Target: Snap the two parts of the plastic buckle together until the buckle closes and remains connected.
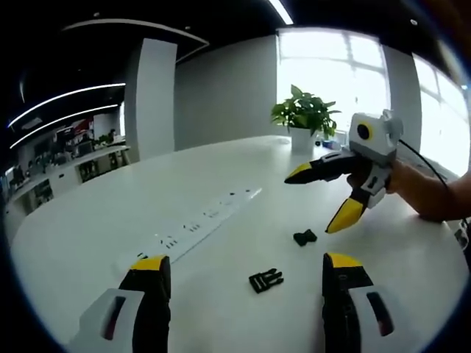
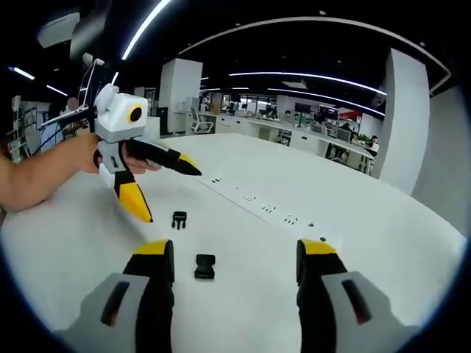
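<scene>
White table (image 1: 110, 220) bears a socket strip (image 1: 193, 229) beside buckle halves (image 1: 266, 280).

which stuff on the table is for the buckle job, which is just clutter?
For the job:
- pronged buckle half
- socket buckle half
- left gripper, open
- right gripper, open

Just lying about:
- potted plant at the table's far edge
- strip of power sockets set in the white table
</scene>
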